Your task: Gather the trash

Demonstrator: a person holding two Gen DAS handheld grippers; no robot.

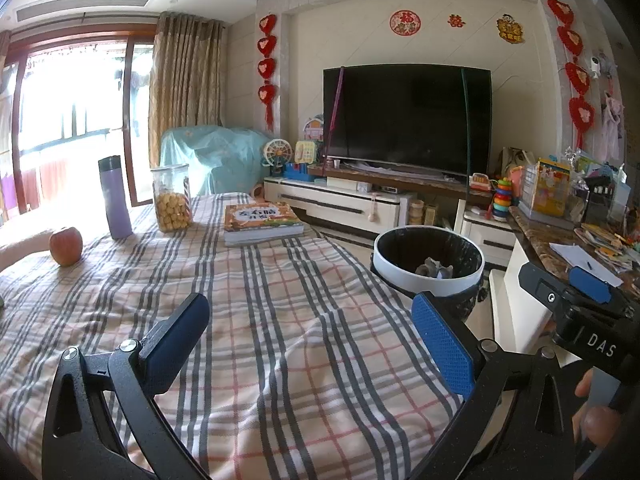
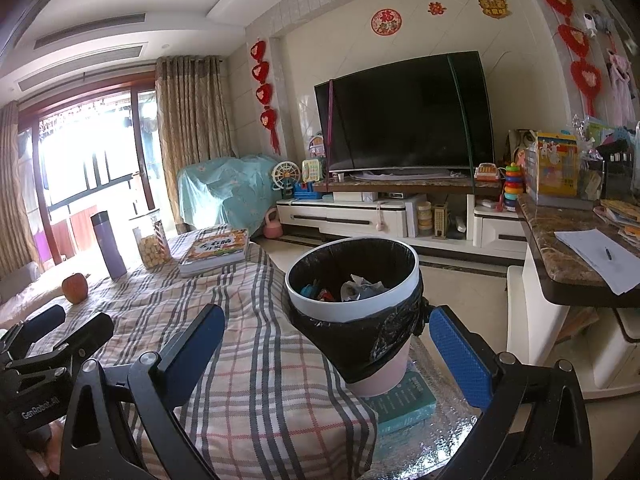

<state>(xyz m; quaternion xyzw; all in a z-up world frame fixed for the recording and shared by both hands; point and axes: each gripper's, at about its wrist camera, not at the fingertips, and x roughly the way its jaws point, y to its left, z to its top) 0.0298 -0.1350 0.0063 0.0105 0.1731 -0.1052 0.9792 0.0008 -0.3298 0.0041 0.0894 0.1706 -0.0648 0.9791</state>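
Nearest, the left gripper (image 1: 312, 344) hovers with its jaws spread wide and nothing between them above the plaid tablecloth (image 1: 280, 312), and the right gripper (image 2: 328, 356) is likewise wide and empty, framing the trash bin (image 2: 352, 300). The bin, lined with a black bag, stands just beside the table's edge on a teal box (image 2: 408, 400) and holds crumpled paper (image 2: 360, 286). Farther along the cloth lie an apple (image 1: 66, 246), a purple bottle (image 1: 115, 198), a cookie jar (image 1: 172, 198) and a book (image 1: 262, 222), with the television (image 1: 408, 116) beyond.

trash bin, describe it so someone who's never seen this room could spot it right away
Start at the plaid-covered table facing the big television. Just off the table's right edge stands the trash bin, a round white-rimmed pail with a black bag and crumpled trash inside, the only open container there.
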